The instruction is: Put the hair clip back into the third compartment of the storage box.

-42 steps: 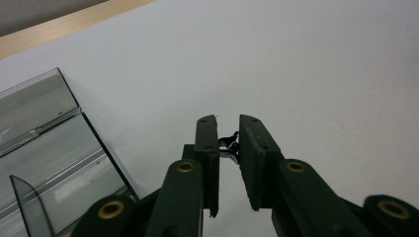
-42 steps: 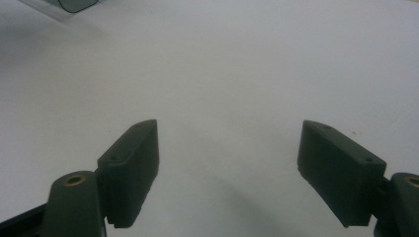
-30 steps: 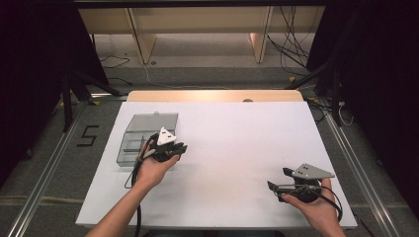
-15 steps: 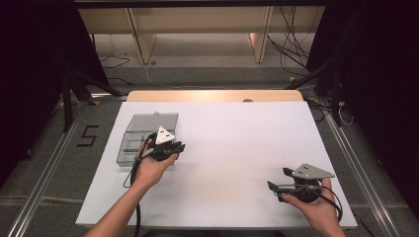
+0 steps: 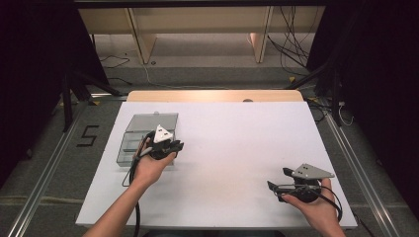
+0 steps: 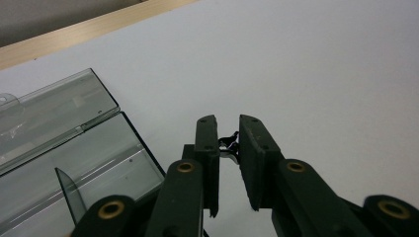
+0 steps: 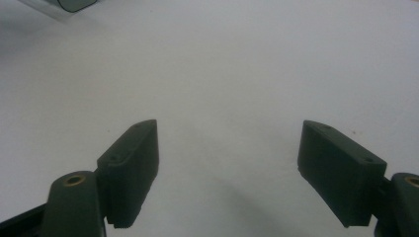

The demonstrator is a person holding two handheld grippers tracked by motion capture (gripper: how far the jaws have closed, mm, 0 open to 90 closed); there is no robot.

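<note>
We've got a clear smoky plastic case (image 5: 143, 136) at the left side of the white table (image 5: 232, 148), lid hinged open and lying flat on the far side. In the left gripper view the tray half (image 6: 94, 158) looks empty; we see bare tinted plastic and nothing inside.

Left gripper (image 6: 228, 133) sits just beside the case's right edge, jaws narrow and pinching a small dark, shiny item (image 6: 230, 144) between the pads. It's too small for us to name.

Right gripper (image 5: 276, 180) is well apart, near the table's right front corner, jaws spread wide with bare table between them. A corner of the case (image 7: 74, 4) shows far off in its own view.
</note>
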